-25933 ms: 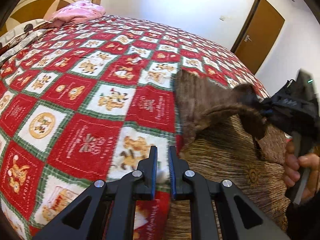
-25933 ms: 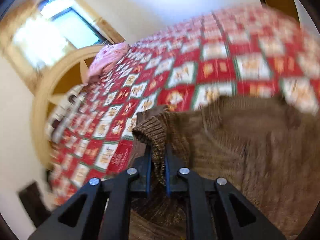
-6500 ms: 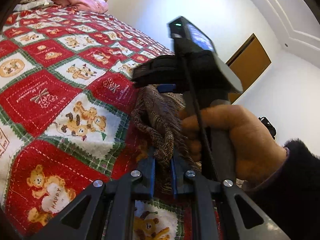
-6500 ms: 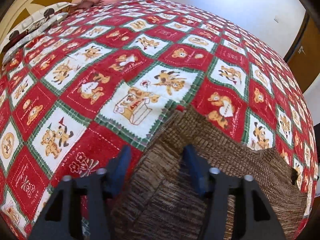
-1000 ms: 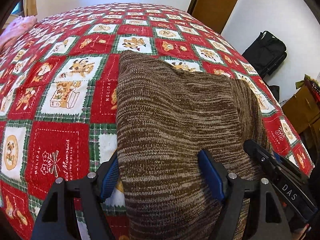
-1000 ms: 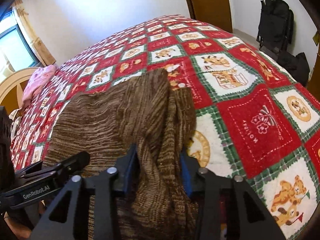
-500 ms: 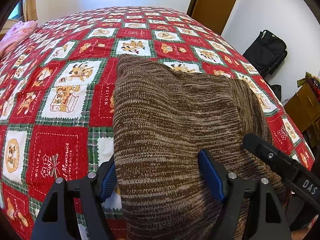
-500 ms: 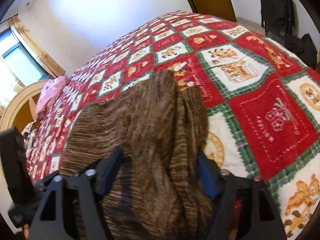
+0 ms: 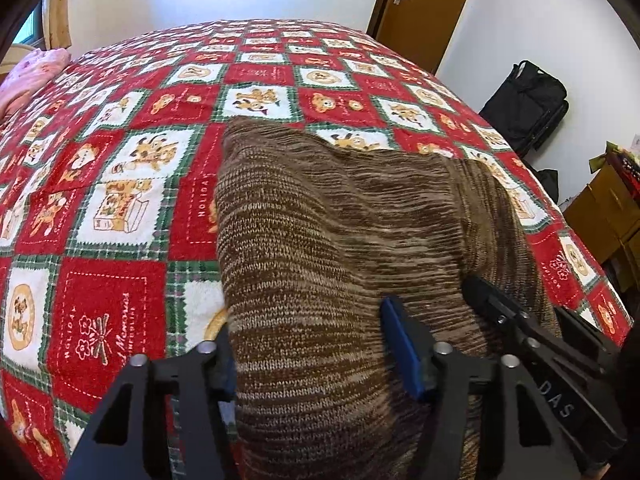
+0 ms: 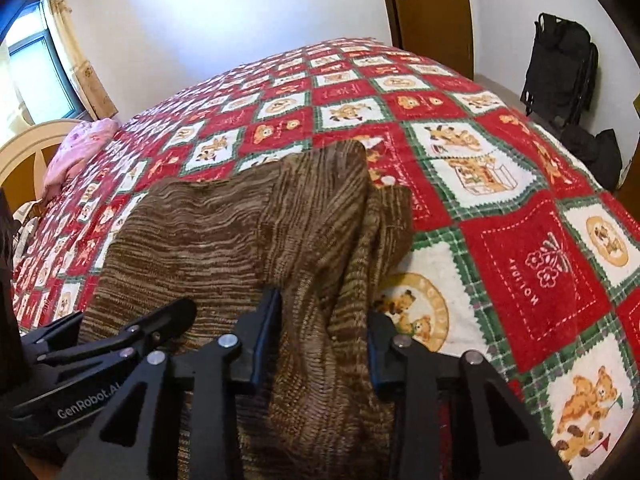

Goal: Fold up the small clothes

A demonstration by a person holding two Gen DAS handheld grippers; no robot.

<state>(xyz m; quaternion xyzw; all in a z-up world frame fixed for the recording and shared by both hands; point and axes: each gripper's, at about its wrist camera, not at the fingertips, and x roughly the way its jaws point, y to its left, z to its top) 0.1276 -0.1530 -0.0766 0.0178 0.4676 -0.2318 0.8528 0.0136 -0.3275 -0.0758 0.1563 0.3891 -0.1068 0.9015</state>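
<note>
A brown knitted sweater (image 9: 340, 208) lies folded on a red, white and green bear-print bedspread (image 9: 112, 208). Its near end is heaped up between the fingers of my left gripper (image 9: 312, 356), whose jaws are closing and squeeze the knit. In the right wrist view the sweater (image 10: 240, 232) has a loose fold along its right side. That fold is bunched between the pads of my right gripper (image 10: 320, 340), whose jaws are closing on it. Each gripper shows in the other's view, side by side at the sweater's near edge.
The bedspread (image 10: 500, 240) stretches far beyond the sweater. A pink pillow (image 10: 76, 148) lies by the wooden headboard (image 10: 24, 152). A brown door (image 9: 424, 8), a black bag (image 9: 528, 104) and a wooden cabinet (image 9: 608, 208) stand beside the bed.
My left jaws have narrowed onto the sweater's near end. My right jaws spread wide half a second ago and have come back together on the side fold. Neither hand has shifted noticeably.
</note>
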